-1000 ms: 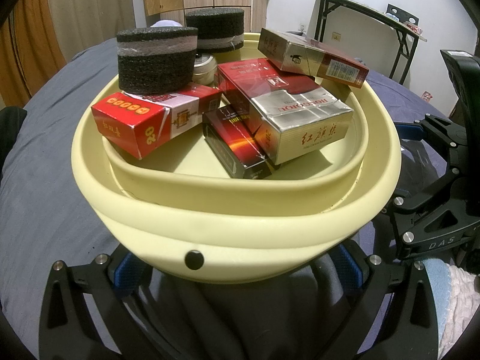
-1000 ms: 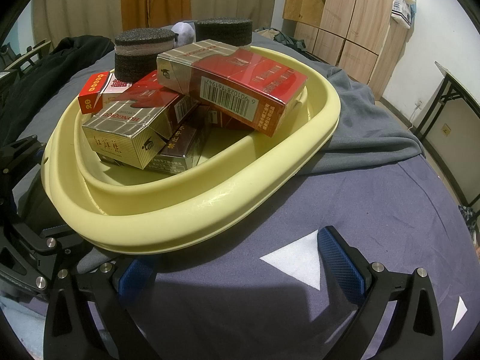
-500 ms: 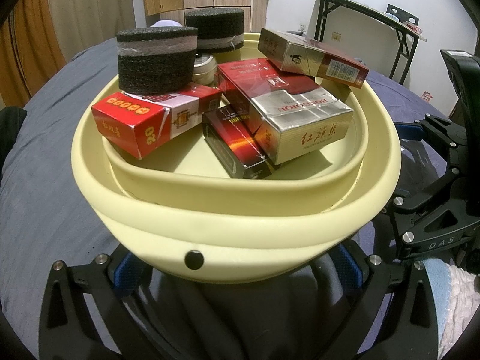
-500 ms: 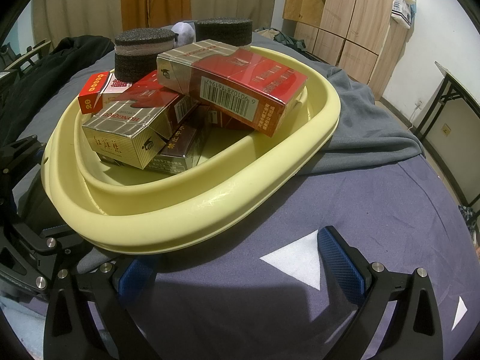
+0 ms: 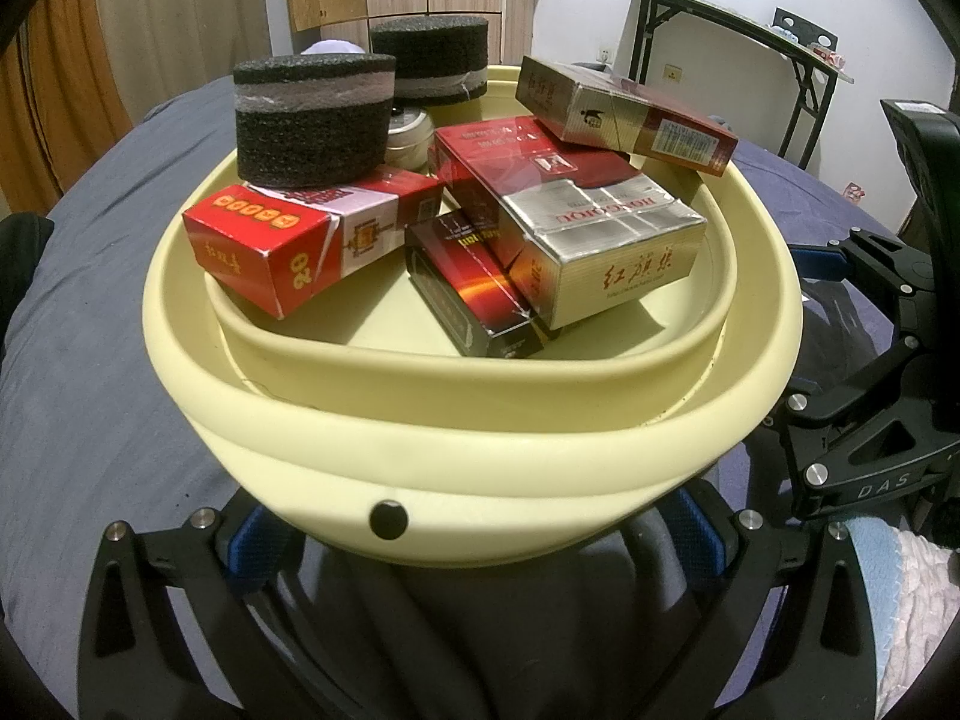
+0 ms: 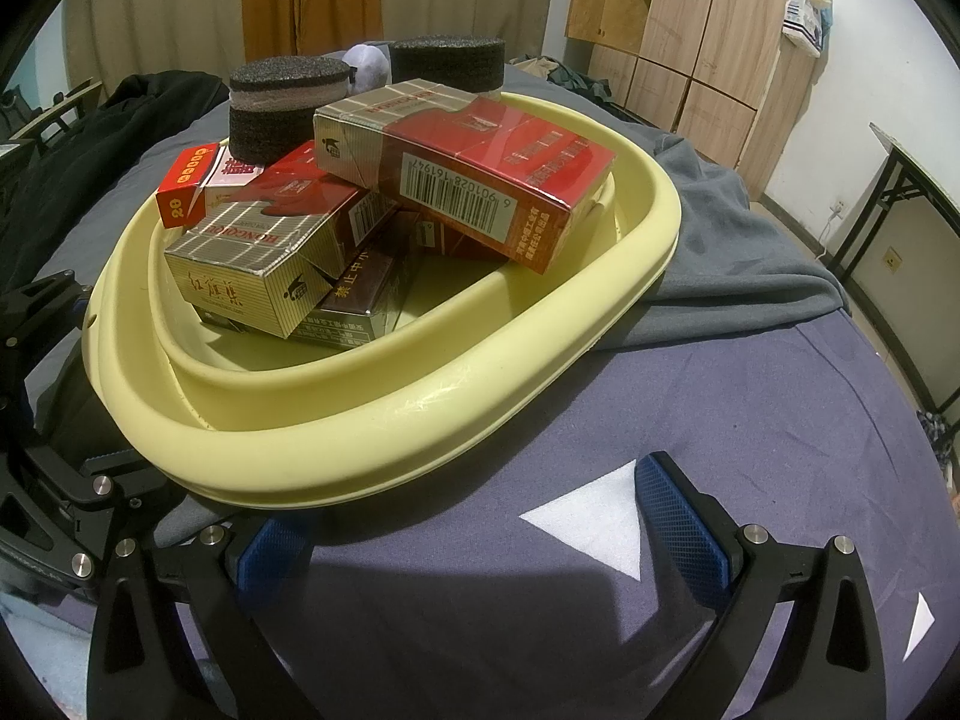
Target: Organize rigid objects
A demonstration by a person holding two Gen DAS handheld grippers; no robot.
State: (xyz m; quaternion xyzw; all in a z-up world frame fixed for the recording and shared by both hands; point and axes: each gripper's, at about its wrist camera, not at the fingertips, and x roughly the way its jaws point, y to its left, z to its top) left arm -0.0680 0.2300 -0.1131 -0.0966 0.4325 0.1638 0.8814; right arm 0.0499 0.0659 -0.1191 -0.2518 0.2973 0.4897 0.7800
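Partly hidden behind the yellow basin (image 5: 468, 456), both grippers' jaws stand apart, empty.

I count four cigarette cartons in the basin (image 5: 480, 438): one red carton marked 20 (image 5: 288, 252) at the left edge, one red-and-silver carton (image 5: 594, 234) at centre, one dark carton (image 5: 474, 288) beneath it, one red-and-gold carton (image 5: 624, 114) on the far right rim. I count two black foam discs (image 5: 315, 120) (image 5: 429, 60), one small round tin (image 5: 408, 132), one basin.
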